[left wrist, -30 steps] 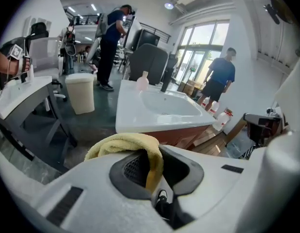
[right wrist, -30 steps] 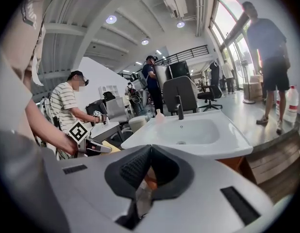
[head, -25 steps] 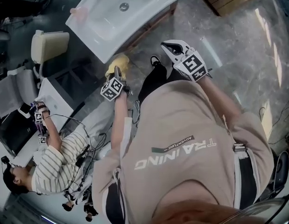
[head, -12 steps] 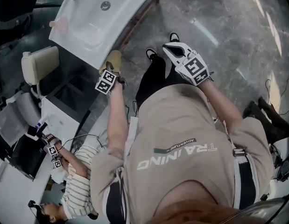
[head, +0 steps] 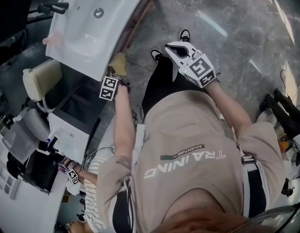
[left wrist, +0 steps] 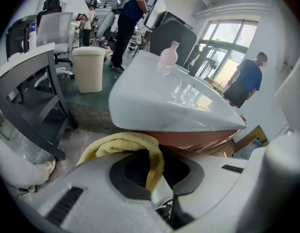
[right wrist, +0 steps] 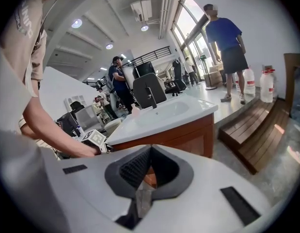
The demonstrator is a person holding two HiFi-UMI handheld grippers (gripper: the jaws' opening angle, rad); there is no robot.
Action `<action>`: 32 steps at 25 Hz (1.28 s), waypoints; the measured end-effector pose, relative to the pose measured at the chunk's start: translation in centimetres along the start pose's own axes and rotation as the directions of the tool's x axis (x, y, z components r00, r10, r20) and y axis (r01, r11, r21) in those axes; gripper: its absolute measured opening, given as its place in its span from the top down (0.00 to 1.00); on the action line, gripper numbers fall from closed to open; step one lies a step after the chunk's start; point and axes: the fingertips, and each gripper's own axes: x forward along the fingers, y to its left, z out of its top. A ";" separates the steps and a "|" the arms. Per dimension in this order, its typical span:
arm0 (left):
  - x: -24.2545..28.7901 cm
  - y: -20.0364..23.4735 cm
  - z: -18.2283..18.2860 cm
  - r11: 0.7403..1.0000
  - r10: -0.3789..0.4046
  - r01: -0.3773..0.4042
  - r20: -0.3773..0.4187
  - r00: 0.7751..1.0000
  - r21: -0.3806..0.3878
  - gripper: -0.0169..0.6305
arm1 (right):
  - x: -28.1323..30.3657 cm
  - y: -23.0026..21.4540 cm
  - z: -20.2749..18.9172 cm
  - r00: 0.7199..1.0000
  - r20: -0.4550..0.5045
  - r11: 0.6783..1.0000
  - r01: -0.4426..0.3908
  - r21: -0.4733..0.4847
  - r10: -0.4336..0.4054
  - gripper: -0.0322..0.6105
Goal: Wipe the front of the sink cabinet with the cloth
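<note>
Left hand-held gripper (head: 115,75) is clamped on the yellow cloth (head: 118,62), with a fold pinched between the jaws and the rest bunched over the tips. The right hand-held gripper (head: 175,48) has its jaws together with nothing in them and is held out at 1 o'clock of the person's torso, well apart from the cabinet. The cloth sits at the 7 o'clock end of the sink basin (head: 86,30), just under the rim and close against the wooden cabinet front (head: 138,19); I can't tell whether it actually touches. In the left gripper view the cloth (left wrist: 121,142) arcs from 9 o'clock across to the jaws, one tail dropping to 6 o'clock between them, with the brown cabinet front (left wrist: 198,139) right behind it. From the head view the cloth's long axis runs about 6 to 12 o'clock, in line with the gripper and pointing at the cabinet. Step: probably setting the cloth on the panel or starting a wipe stroke. Next move likely needs the wad pressed flat on the wood and swept along the front toward 1 o'clock, with the grip kept tight so the loose tail doesn't slip out.
</note>
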 end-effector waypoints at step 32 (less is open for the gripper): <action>9.0 -21.6 -1.6 0.988 -0.139 0.142 -0.047 0.989 0.066 0.91 | -4.8 -15.8 0.5 0.997 0.001 0.991 0.081 0.104 -0.082 0.93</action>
